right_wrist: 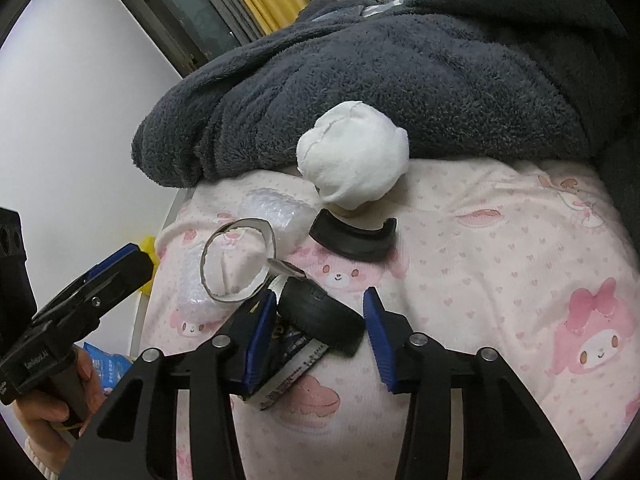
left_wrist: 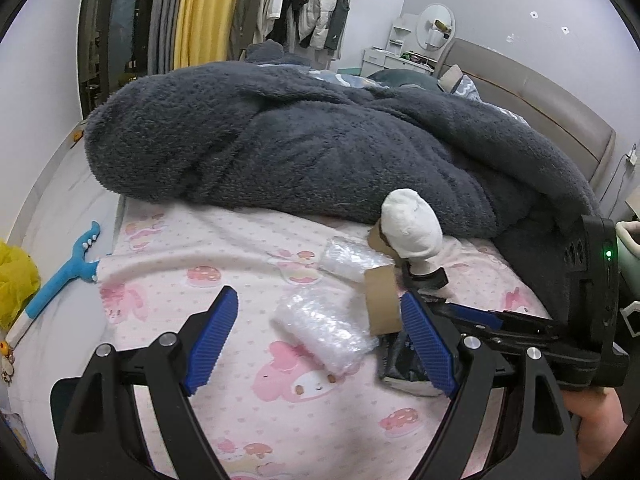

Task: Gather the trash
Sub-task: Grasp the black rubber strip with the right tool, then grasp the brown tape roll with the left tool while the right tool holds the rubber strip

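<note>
Two grippers are held over the bed sheet: left gripper spread around bubble wrap, untouched; right gripper not yet clamped around a black wrapper.

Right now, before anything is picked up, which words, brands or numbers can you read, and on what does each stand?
"GenRobot.AI" (blurred, my best reading): white letters on the black handle block at the left edge.
Black packet: white print, too blurred to read.
Blue packet: print too small to read.
Pink sheet: cartoon pictures only, no words.
</note>
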`<state>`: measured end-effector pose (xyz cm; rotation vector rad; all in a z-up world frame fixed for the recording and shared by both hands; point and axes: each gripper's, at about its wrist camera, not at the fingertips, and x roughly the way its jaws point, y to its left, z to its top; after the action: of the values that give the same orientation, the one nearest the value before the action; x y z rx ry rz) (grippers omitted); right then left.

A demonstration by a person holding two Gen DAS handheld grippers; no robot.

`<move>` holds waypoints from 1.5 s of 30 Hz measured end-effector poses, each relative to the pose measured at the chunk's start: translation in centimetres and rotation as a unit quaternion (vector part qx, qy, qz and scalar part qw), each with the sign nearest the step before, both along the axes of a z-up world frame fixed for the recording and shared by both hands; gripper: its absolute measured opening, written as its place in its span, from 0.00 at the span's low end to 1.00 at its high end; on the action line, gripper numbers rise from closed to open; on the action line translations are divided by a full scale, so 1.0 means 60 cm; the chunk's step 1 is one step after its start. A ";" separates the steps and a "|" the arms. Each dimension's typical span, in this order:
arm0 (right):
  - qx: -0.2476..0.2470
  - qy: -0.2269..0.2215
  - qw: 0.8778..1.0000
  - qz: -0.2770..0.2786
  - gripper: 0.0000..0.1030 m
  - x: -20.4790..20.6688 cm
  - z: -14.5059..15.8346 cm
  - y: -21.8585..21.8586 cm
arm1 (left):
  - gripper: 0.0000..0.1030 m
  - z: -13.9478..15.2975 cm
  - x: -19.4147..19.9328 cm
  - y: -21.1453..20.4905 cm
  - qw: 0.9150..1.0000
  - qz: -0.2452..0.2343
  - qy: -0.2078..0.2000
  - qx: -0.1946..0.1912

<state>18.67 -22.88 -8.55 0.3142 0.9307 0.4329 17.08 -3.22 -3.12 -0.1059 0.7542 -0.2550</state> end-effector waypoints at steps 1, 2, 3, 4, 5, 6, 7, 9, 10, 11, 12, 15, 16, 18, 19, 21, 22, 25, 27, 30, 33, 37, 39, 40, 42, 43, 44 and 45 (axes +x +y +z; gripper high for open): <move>0.001 -0.002 1.000 0.001 0.43 -0.001 0.003 0.001 | 0.83 0.000 0.001 -0.002 1.000 -0.001 0.000 -0.001; 0.000 -0.005 1.000 0.003 0.43 -0.002 0.006 0.001 | 0.83 -0.001 0.002 -0.006 1.000 -0.002 0.001 -0.001; -0.003 -0.011 1.000 0.006 0.43 -0.004 0.013 0.003 | 0.83 -0.002 0.003 -0.010 1.000 -0.003 0.002 -0.002; -0.006 -0.016 1.000 0.008 0.43 -0.008 0.017 0.002 | 0.83 -0.003 0.004 -0.012 1.000 -0.004 0.002 -0.002; -0.010 -0.021 1.000 0.011 0.43 -0.011 0.022 0.003 | 0.83 -0.004 0.005 -0.016 1.000 -0.005 0.004 -0.003; -0.012 -0.023 1.000 0.013 0.43 -0.012 0.024 0.002 | 0.83 -0.005 0.006 -0.019 1.000 -0.005 0.006 -0.005; -0.012 -0.025 1.000 0.014 0.42 -0.011 0.026 0.000 | 0.83 -0.006 0.007 -0.020 1.000 -0.005 0.007 -0.006; -0.010 -0.026 1.000 0.014 0.42 -0.011 0.029 -0.004 | 0.82 -0.009 0.010 -0.025 1.000 -0.006 0.010 -0.008; -0.008 -0.026 1.000 0.013 0.42 -0.011 0.031 -0.008 | 0.81 -0.010 0.010 -0.028 1.000 -0.007 0.011 -0.008; -0.005 -0.028 1.000 0.011 0.42 -0.011 0.033 -0.013 | 0.80 -0.011 0.011 -0.031 1.000 -0.009 0.012 -0.009; -0.003 -0.029 1.000 0.009 0.42 -0.012 0.035 -0.015 | 0.78 -0.013 0.012 -0.035 1.000 -0.010 0.013 -0.008; 0.004 -0.032 0.999 0.005 0.42 -0.014 0.041 -0.026 | 0.75 -0.018 0.015 -0.043 1.000 -0.015 0.017 -0.012; 0.007 -0.033 0.999 0.004 0.42 -0.014 0.043 -0.029 | 0.74 -0.020 0.017 -0.047 1.000 -0.016 0.020 -0.014; 0.012 -0.035 0.999 0.002 0.42 -0.016 0.045 -0.035 | 0.71 -0.023 0.020 -0.051 0.999 -0.016 0.024 -0.017; 0.015 -0.037 0.999 0.003 0.42 -0.016 0.047 -0.037 | 0.70 -0.025 0.022 -0.054 0.999 -0.016 0.026 -0.018; 0.018 -0.041 0.999 0.002 0.42 -0.017 0.052 -0.040 | 0.66 -0.030 0.027 -0.059 0.999 -0.014 0.033 -0.019; 0.020 -0.044 0.999 0.002 0.42 -0.017 0.054 -0.042 | 0.65 -0.031 0.028 -0.061 0.999 -0.013 0.035 -0.019; 0.020 -0.051 0.998 0.001 0.42 -0.015 0.063 -0.048 | 0.58 -0.036 0.032 -0.068 0.999 -0.008 0.039 -0.015; 0.024 -0.055 0.998 0.000 0.42 -0.013 0.067 -0.055 | 0.52 -0.038 0.034 -0.069 0.999 -0.003 0.040 -0.012; 0.029 -0.062 0.998 -0.003 0.42 -0.010 0.074 -0.065 | 0.45 -0.037 0.036 -0.070 0.999 0.001 0.039 -0.018; 0.036 -0.066 0.997 -0.005 0.42 -0.007 0.078 -0.070 | 0.44 -0.037 0.038 -0.075 0.999 -0.006 0.042 -0.027; 0.043 -0.069 0.997 -0.005 0.42 -0.008 0.083 -0.072 | 0.44 -0.035 0.041 -0.083 0.999 -0.008 0.042 -0.021; 0.044 -0.072 0.996 -0.005 0.42 -0.011 0.086 -0.075 | 0.44 -0.036 0.045 -0.085 0.999 -0.006 0.047 -0.021; 0.044 -0.073 0.996 -0.006 0.42 -0.011 0.086 -0.076 | 0.44 -0.037 0.047 -0.085 0.999 -0.005 0.049 -0.023; 0.044 -0.072 0.996 -0.006 0.42 -0.011 0.086 -0.078 | 0.44 -0.040 0.051 -0.086 0.998 -0.005 0.055 -0.030; 0.044 -0.072 0.996 -0.007 0.42 -0.011 0.086 -0.079 | 0.44 -0.042 0.052 -0.087 0.998 -0.006 0.058 -0.031; 0.044 -0.072 0.996 -0.007 0.42 -0.012 0.086 -0.081 | 0.43 -0.043 0.054 -0.088 0.998 -0.006 0.060 -0.032; 0.044 -0.072 0.996 -0.007 0.42 -0.012 0.086 -0.082 | 0.37 -0.043 0.054 -0.089 0.998 -0.006 0.060 -0.033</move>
<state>17.92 -27.81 -3.38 0.3647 0.7696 0.4771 20.32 -8.56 -5.72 -0.1811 0.8665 -0.2877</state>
